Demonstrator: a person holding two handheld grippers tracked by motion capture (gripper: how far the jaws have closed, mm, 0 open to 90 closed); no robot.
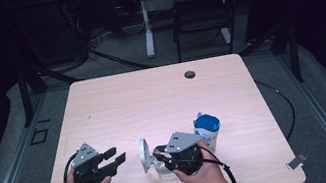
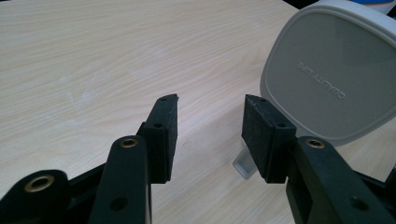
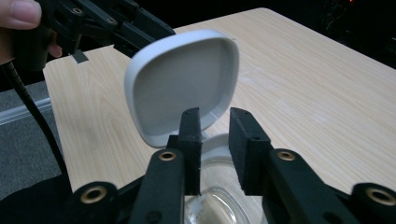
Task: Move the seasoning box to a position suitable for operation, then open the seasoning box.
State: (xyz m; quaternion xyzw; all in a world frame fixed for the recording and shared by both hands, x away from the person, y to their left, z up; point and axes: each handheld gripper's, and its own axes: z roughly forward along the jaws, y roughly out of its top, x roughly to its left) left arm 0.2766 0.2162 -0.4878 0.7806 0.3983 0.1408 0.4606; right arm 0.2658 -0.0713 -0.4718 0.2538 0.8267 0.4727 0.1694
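On a pale wood-grain counter, near its front edge: a clear plastic container with its white rounded-square hinged lid standing open and upright. Left tool held just left of the lid, black jaws parted wide, nothing between them, pads aimed at the lid's grey outer face printed with small lettering. Right tool poised over the container's mouth, jaws narrowly apart, tips close against the lid's lower inner edge; whether gripping the rim or merely near it, impossible to tell. Just behind the right tool, a white canister with a blue cap, upright. Both tools in bare hands entering from the near edge, cables trailing. Beyond the counter, a dark folding chair on grey floor.
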